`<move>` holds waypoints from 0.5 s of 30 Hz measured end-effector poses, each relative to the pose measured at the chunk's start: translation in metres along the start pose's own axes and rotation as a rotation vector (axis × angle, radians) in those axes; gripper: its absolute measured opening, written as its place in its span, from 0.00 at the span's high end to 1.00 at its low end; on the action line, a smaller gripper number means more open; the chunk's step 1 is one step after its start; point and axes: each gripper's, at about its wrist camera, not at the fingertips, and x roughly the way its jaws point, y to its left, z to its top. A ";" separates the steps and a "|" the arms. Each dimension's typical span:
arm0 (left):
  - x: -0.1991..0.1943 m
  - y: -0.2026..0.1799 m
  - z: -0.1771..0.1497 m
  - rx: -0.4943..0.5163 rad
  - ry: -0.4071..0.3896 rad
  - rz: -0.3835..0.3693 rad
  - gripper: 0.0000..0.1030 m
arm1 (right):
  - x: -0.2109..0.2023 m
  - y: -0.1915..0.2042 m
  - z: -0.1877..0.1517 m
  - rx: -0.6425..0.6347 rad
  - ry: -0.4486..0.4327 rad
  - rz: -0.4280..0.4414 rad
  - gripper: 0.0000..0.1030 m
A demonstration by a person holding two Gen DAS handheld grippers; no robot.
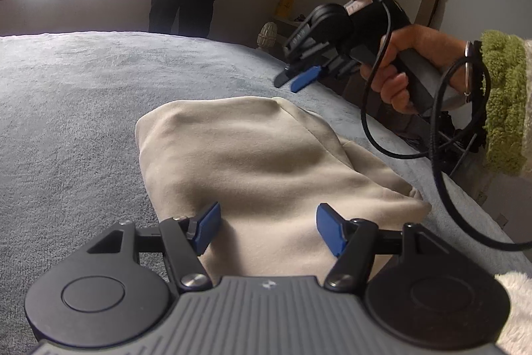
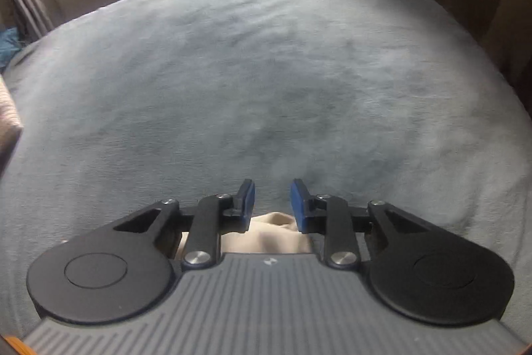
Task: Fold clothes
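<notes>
Both fingers are released: left gripper point(image 1: 267, 227) over the cloth's point(image 1: 259, 155) near end, right gripper point(image 2: 272, 205) above the bed point(image 2: 266, 72). An even fold is best secured by pinching matching corners.

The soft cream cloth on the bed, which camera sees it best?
The left wrist view. There the folded cream fabric garment lies almost whole on the grey-blue fleecy blanket, just ahead of the left hand-held gripper. The right wrist view catches only a small strip of it below the right hand-held gripper.
</notes>
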 end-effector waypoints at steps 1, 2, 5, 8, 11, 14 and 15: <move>0.000 0.000 0.000 0.000 -0.001 -0.001 0.36 | 0.004 0.007 0.000 -0.021 0.022 0.048 0.77; -0.001 0.001 0.000 -0.003 0.000 -0.003 0.36 | 0.009 0.015 0.000 -0.041 0.043 0.096 0.77; -0.001 0.003 0.002 -0.020 0.004 -0.012 0.36 | 0.029 -0.016 0.001 0.115 0.081 0.002 0.78; -0.002 0.006 0.003 -0.046 0.006 -0.020 0.36 | 0.038 -0.055 -0.001 0.313 0.089 -0.079 0.74; -0.002 0.008 0.002 -0.056 0.006 -0.024 0.36 | 0.008 -0.080 -0.009 0.411 0.032 -0.031 0.74; 0.000 0.007 0.003 -0.052 0.006 -0.020 0.36 | -0.034 -0.068 -0.024 0.300 -0.006 0.102 0.73; 0.001 0.008 0.004 -0.050 0.006 -0.017 0.36 | -0.044 -0.058 -0.031 0.237 -0.001 0.144 0.73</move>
